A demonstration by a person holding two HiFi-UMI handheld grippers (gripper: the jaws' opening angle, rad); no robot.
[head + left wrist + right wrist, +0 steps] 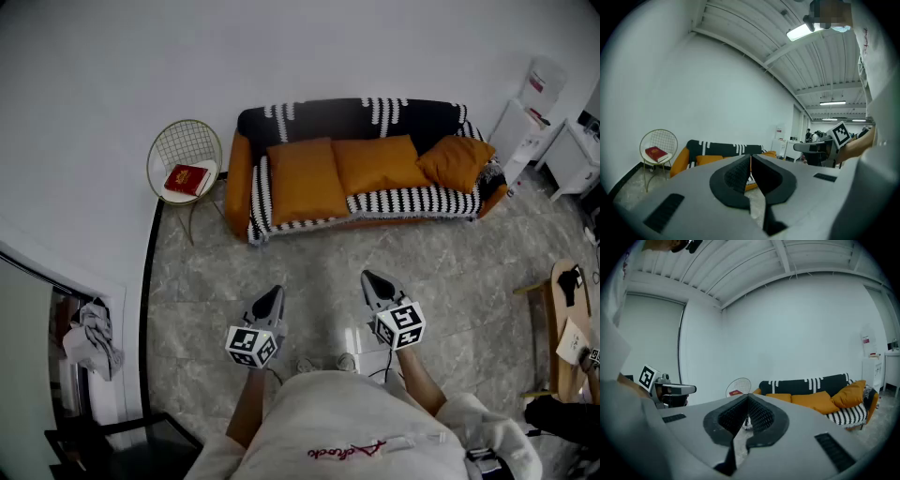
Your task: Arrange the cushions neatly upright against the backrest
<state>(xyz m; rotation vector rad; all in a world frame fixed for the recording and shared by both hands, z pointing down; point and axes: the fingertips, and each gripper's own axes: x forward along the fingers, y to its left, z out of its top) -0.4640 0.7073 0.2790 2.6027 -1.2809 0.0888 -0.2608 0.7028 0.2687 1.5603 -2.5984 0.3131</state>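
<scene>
While the person (347,422) in a white top stood well back on the grey stone-tiled floor (309,262), both tongs were held out in front, roughly level and side by side but apart. The left gripper (273,294) had its jaws pressed together with nothing between them, and the right gripper (369,280) was likewise closed on nothing. Both pointed toward the far wall and hung over bare floor, well short of the furniture. To the near right stood a wooden table (561,281).

Farther off, an orange sofa (236,169) with a black, white-patterned backrest (328,117) sat against the far wall, a striped throw (412,200) draped over its seat. Three orange cushions were on it. The left cushion (302,180) lay slumped from the backrest down to the seat's front edge. The middle cushion (378,162) sat just beside it, low against the backrest. The right cushion (457,161) was tilted on a corner at the right armrest. Left of the sofa stood a gold wire chair (187,141) with a red book (187,178) on its seat, and a white cabinet (520,127) stood at the far right.
</scene>
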